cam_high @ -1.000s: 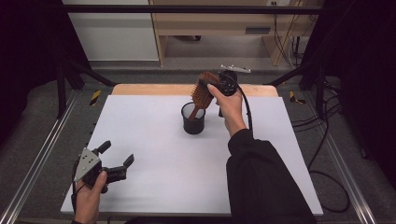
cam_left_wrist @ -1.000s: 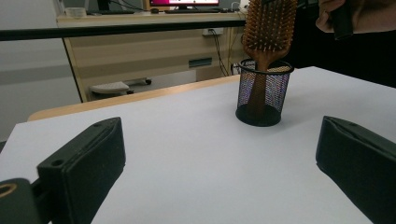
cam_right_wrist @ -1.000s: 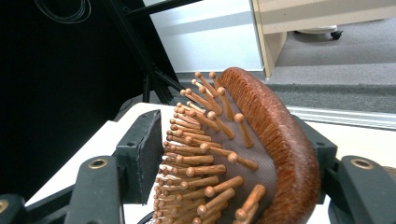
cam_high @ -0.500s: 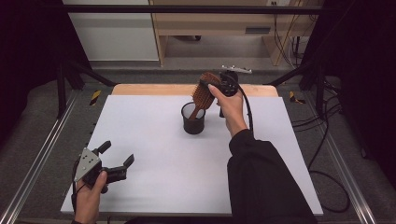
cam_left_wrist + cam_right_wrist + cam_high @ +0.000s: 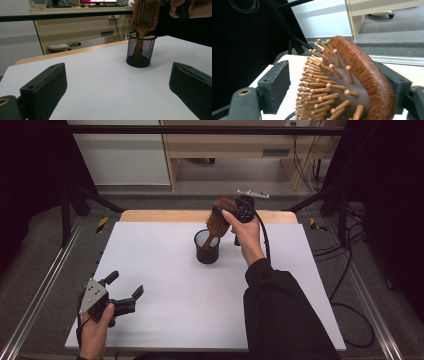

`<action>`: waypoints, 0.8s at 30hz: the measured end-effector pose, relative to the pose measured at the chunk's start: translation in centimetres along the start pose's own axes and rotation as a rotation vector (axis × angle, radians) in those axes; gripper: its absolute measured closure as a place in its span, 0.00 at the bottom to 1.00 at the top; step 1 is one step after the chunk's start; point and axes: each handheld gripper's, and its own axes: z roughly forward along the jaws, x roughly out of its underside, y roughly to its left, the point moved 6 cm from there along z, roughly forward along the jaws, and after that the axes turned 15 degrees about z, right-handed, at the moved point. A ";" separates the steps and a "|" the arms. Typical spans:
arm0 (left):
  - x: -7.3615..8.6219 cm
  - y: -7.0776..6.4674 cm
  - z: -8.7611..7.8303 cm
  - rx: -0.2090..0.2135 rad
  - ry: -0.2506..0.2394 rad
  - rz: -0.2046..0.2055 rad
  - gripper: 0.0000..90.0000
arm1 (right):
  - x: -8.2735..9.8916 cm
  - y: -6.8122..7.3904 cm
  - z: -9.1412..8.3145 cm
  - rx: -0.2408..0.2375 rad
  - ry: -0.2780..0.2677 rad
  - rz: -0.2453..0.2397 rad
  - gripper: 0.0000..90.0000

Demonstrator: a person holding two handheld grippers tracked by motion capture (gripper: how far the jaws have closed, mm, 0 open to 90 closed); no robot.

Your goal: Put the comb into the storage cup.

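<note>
High view: a wooden paddle hairbrush with peg bristles (image 5: 218,221) stands handle-down in a black wire-mesh cup (image 5: 207,247) near the middle of the white worktop's (image 5: 165,270) far edge. The right gripper (image 5: 231,213) brackets the brush head; its jaws have just been opening, and in the right gripper view the left pad stands clear of the bristles while the brush back lies against the right pad. The left gripper (image 5: 125,285), released and wide, rests near the worktop's near-left corner. Nothing lies between it and the cup.
</note>
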 end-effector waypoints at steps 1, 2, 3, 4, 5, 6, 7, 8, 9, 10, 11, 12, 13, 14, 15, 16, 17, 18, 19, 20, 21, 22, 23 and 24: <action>0.0 0.0 0.0 0.000 0.000 0.000 0.02 | 0.0 0.0 0.0 0.000 0.000 0.001 0.20; 0.0 0.0 0.0 0.000 0.000 -0.001 0.02 | 0.0 0.0 0.0 0.000 0.001 0.001 0.19; 0.0 0.0 0.0 0.000 0.000 0.000 0.02 | 0.0 0.0 0.0 0.002 0.001 0.000 0.18; 0.0 0.0 0.0 0.000 0.000 0.000 0.02 | 0.0 -0.1 0.0 0.003 0.001 0.000 0.18; 0.0 0.0 0.0 0.000 0.000 0.000 0.02 | 0.0 -0.1 -0.1 0.003 -0.001 -0.001 0.17; 0.0 0.0 0.0 0.000 0.000 0.000 0.02 | -0.1 0.0 -0.1 0.003 -0.002 0.001 0.17; 0.0 0.0 0.0 0.000 0.001 0.000 0.02 | -0.1 0.0 -0.1 0.004 -0.002 0.003 0.16; 0.0 0.0 0.0 0.000 0.001 -0.001 0.02 | -0.1 0.0 -0.1 0.002 0.001 0.008 0.15; 0.0 0.0 0.0 0.000 0.000 0.000 0.02 | -0.1 0.0 -0.1 0.003 0.001 0.009 0.14; 0.0 0.0 0.0 0.000 0.000 0.000 0.02 | -0.1 0.0 -0.2 0.005 0.000 0.010 0.13; 0.0 0.0 0.0 0.000 0.000 0.000 0.02 | -0.1 0.0 -0.2 0.004 -0.001 0.010 0.13; 0.0 0.0 0.0 0.000 0.000 0.000 0.02 | -0.1 0.0 -0.3 0.003 -0.001 0.010 0.13; 0.0 0.0 0.0 0.000 0.000 0.000 0.02 | -0.1 0.0 -0.3 0.002 -0.001 0.009 0.12; 0.0 0.0 0.0 0.000 0.000 0.000 0.02 | -0.2 0.0 -0.3 0.002 -0.003 0.009 0.12; 0.0 0.0 0.0 0.000 0.000 0.000 0.02 | -0.2 0.0 -0.4 0.002 -0.006 0.008 0.12; 0.0 0.0 0.0 0.000 0.000 0.000 0.02 | -0.3 0.1 -0.4 0.000 -0.008 0.008 0.12; 0.0 0.0 0.0 0.000 0.000 0.000 0.02 | -0.3 0.1 -0.5 -0.001 -0.009 0.011 0.12; 0.0 0.0 0.0 0.000 0.000 0.000 0.02 | -0.3 0.2 -0.6 -0.004 -0.010 0.009 0.12; 0.0 0.0 0.0 0.000 0.000 0.000 0.02 | -0.3 0.2 -0.6 -0.004 -0.013 0.008 0.12; 0.0 0.0 0.0 0.000 0.000 0.000 0.02 | -0.4 0.3 -0.7 -0.004 -0.015 0.006 0.12; 0.0 0.0 0.0 0.000 0.000 0.000 0.02 | -0.4 0.3 -0.8 -0.007 -0.017 0.007 0.11; 0.0 0.0 0.0 -0.001 0.000 0.000 0.02 | -0.4 0.4 -0.8 -0.008 -0.018 0.007 0.11; 0.0 0.0 0.0 -0.001 0.000 -0.001 0.02 | -0.4 0.4 -0.9 -0.010 -0.023 0.006 0.11; 0.0 0.0 0.0 -0.001 0.000 -0.002 0.02 | -0.5 0.4 -1.0 -0.011 -0.027 0.009 0.11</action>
